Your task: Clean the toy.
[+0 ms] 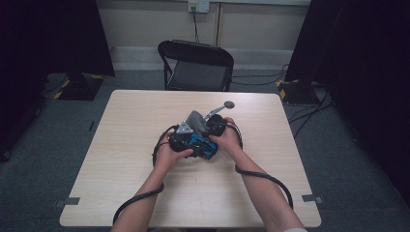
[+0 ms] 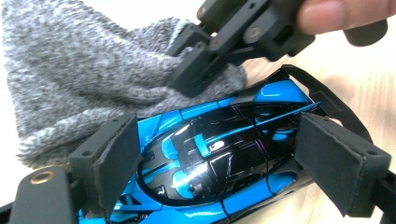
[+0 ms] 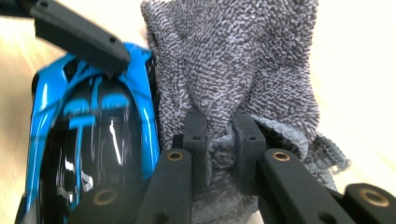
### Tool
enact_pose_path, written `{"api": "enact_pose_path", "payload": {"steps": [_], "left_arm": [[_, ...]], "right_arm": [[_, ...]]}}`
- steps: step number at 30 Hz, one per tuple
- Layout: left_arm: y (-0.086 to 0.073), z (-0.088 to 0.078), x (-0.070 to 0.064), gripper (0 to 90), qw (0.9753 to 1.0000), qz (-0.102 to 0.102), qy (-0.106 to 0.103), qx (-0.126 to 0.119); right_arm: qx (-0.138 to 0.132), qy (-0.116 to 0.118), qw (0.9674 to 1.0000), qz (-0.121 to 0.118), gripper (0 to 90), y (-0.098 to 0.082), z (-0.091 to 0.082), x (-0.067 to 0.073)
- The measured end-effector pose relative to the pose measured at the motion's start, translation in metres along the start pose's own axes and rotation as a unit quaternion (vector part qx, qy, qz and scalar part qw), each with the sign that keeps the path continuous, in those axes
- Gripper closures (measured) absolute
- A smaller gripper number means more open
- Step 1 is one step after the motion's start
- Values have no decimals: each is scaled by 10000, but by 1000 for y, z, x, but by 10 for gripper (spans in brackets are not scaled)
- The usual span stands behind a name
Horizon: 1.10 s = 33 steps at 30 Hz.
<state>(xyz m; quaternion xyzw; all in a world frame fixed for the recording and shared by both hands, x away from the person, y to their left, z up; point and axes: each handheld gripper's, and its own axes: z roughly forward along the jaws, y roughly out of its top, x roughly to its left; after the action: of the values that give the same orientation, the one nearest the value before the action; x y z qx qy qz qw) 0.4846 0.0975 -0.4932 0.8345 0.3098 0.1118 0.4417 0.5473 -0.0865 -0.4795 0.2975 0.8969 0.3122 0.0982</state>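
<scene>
A glossy blue-and-black plastic toy car point(image 2: 219, 158) sits near the middle of the pale wooden desk point(image 1: 121, 145), held between the two hands. The left tongs point(image 2: 219, 163) straddle its body, one foam pad on each flank; they look clamped on it, though the right-hand pad may stand slightly off the shell. The right tongs point(image 3: 222, 140) are clenched on a bunched fold of a soft grey terry cloth point(image 3: 233, 60), which lies against the far side of the car.

By its look the car is light, rigid and slick; its thin black rear wing point(image 2: 322, 93) and fine trim seem the breakable parts, so the broad flanks amidships are the safest place to take hold. The cloth is limp and light, will drape and drag, and is best held by a gathered fold, as it is here.

There is no container on the desk; a small grey round-headed tool point(image 1: 220, 109) lies just beyond the hands.
</scene>
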Motion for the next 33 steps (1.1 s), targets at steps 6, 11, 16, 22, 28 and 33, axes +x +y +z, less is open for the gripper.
{"api": "enact_pose_path", "payload": {"steps": [6, 11, 16, 22, 28, 33], "left_arm": [[0, 0, 0, 142, 10000, 18, 31, 6], [0, 0, 0, 142, 10000, 5, 22, -14], [0, 0, 0, 142, 10000, 16, 22, 24], [1, 0, -1, 142, 10000, 4, 18, 37], [2, 0, -1, 142, 9999, 38, 40, 90], [2, 0, -1, 143, 9999, 15, 35, 102]], "right_arm": [[55, 100, 9999, -45, 786, -13, -12, -8], [9, 213, 9998, -46, 786, -26, -22, -11], [-48, 270, 9996, 24, 786, -36, -29, -13], [-62, 294, 9995, 47, 785, -47, -38, -13], [-75, 330, 9994, 85, 786, -56, -46, -14], [-78, 348, 9993, 111, 785, -64, -52, -14]]}}
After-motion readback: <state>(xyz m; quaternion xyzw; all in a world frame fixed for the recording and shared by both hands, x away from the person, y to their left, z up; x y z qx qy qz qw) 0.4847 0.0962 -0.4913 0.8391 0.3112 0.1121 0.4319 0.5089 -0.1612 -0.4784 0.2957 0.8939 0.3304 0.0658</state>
